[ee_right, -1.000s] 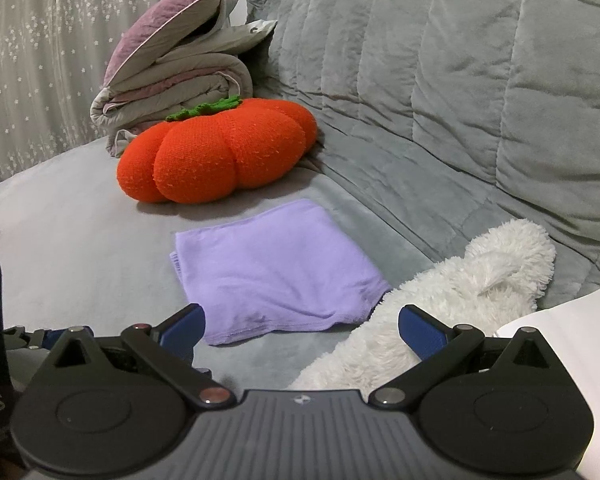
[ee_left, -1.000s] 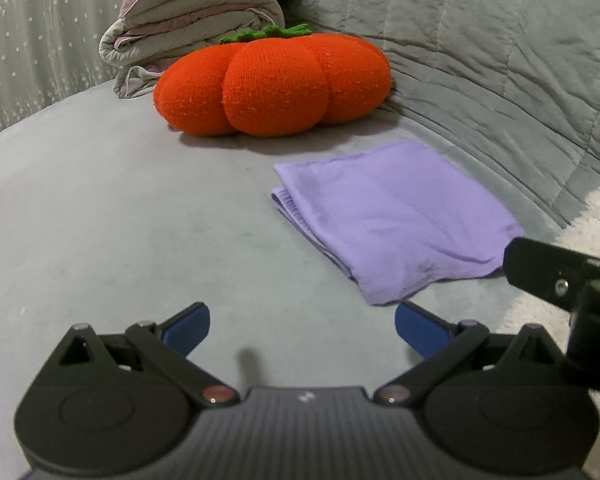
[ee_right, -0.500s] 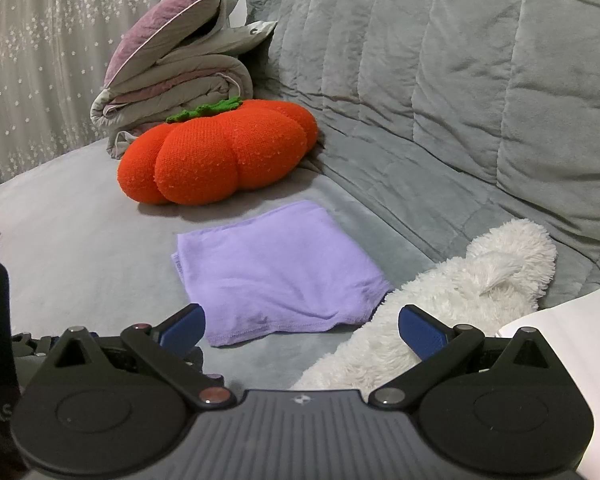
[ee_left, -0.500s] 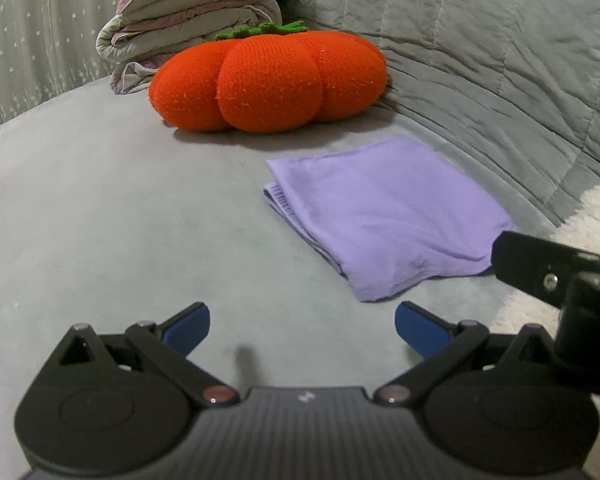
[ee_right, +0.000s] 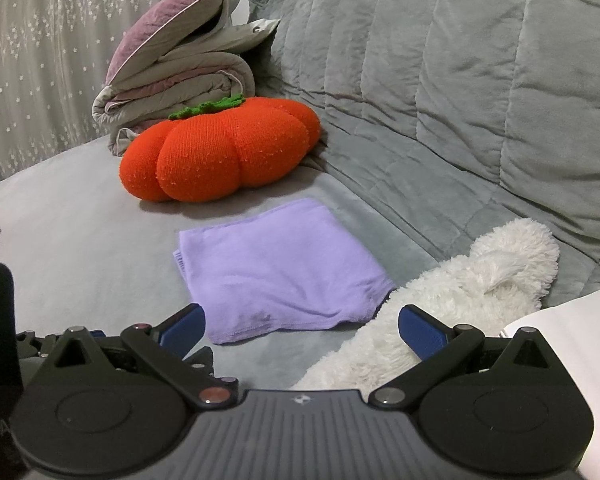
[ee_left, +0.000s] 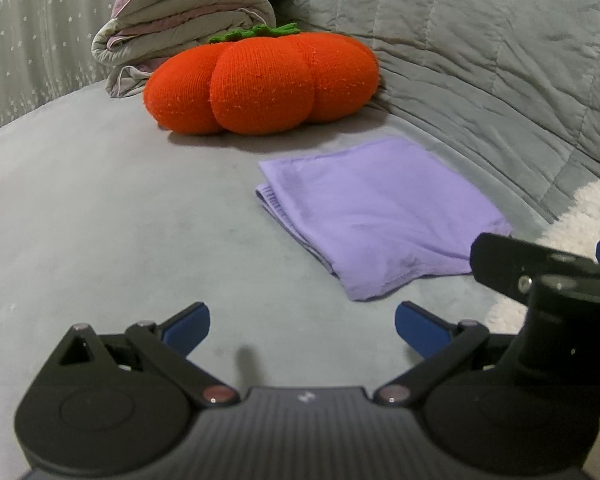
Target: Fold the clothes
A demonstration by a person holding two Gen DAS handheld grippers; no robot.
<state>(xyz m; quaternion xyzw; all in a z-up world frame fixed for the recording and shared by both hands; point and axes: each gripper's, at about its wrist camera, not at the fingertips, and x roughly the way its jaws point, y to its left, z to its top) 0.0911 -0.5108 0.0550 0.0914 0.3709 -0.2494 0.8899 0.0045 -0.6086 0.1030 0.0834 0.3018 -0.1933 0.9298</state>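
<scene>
Lying flat and squared on the grey bed, the purple cloth (ee_right: pixel 278 268) looks already folded; both claws, left (ee_left: pixel 302 326) and right (ee_right: pixel 302 326), hover near it, wide open, empty

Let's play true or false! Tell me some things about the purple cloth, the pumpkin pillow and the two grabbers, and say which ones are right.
1. The purple cloth lies folded on the grey bed. True.
2. The left gripper is squeezing the cloth. False: it is open and holds nothing.
3. The pumpkin pillow sits on top of the cloth. False: it sits behind it, apart.
4. The right gripper is open. True.
5. A fluffy white toy lies beside the cloth. True.
</scene>
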